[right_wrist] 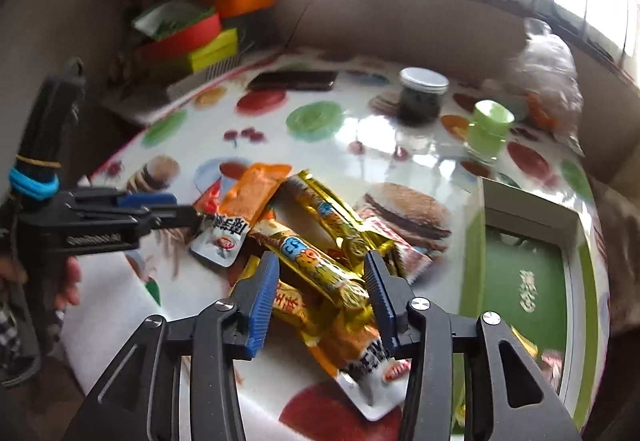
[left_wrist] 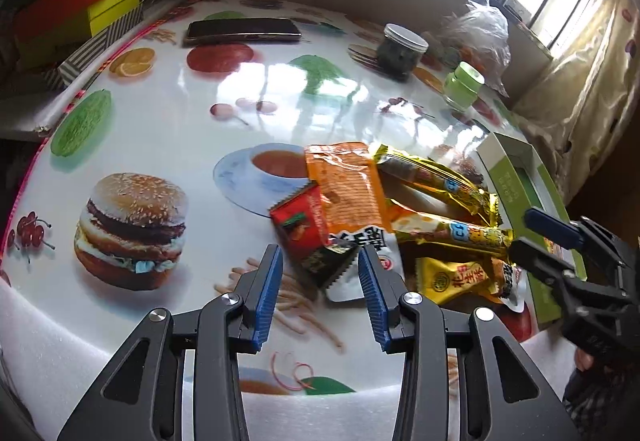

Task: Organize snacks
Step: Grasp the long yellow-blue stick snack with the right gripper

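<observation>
- Room: window behind is throwing glare over a round table (left_wrist: 168, 145) w/ glossy food-print cover; stacked gift boxes (left_wrist: 76, 1) sitting off its far-left edge, phone (left_wrist: 242, 29) lying at the back, dark jar (left_wrist: 402, 51) and green-capped bottle (left_wrist: 464, 85) standing far right, near a plastic bag (left_wrist: 480, 37).
- Snacks are lying heaped nr the front edge, overlapping: orange packet (left_wrist: 344, 185) resting on a red sachet (left_wrist: 296, 221), two gold stick packs (left_wrist: 432, 177) crossing beside it, a yellow packet (left_wrist: 452, 277) underneath.
- Green-lined box (right_wrist: 524, 269) is sitting open just right of the heap, prob. the destination, placed close so carries are short.
- Left gripper (left_wrist: 320, 277) is hanging over the heap's near-left end, jaws spread wide, holding nothing; the sachet's dark serrated end is lying btwn the tips, so that looks like its target.
- Right gripper (right_wrist: 322, 281) is hanging over the gold sticks, jaws likewise wide apart and empty, straddling the nearer stick pack (right_wrist: 316, 265); contact w/ it can't be told.
- Judgement: sorting barely started; most of the heap is outside the box, tho something may be lying at the box's near corner.
</observation>
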{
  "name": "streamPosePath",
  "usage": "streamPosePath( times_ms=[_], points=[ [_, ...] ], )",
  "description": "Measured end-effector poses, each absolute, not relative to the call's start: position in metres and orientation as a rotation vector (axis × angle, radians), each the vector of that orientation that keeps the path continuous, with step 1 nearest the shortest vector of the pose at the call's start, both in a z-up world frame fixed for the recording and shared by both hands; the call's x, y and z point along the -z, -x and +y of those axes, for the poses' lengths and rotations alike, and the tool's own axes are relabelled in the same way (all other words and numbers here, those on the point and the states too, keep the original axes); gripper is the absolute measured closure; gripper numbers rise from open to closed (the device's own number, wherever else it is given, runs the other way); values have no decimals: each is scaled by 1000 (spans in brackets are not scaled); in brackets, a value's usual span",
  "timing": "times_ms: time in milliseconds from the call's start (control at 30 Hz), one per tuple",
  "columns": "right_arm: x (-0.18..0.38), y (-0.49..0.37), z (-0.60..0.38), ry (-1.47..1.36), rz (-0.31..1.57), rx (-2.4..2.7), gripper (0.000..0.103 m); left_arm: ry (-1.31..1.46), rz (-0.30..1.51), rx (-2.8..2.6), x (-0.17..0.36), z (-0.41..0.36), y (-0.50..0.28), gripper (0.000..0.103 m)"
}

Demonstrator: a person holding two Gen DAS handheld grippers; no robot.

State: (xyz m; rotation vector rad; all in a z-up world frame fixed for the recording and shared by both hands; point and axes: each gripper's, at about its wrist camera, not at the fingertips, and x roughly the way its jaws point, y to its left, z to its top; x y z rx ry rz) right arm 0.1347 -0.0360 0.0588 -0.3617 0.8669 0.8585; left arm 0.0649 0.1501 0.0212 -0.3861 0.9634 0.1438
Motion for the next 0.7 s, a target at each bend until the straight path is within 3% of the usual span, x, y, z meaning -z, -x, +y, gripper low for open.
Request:
streamPosePath(
  times_ms=[467,700],
  points=[
    [-28,-154,0,526,975,-871,55,452,996,-110,-7,168,-76,62],
    [-25,-153,4,514,986,-860,62,456,1000,-111,-4,169,-83,62]
  ],
)
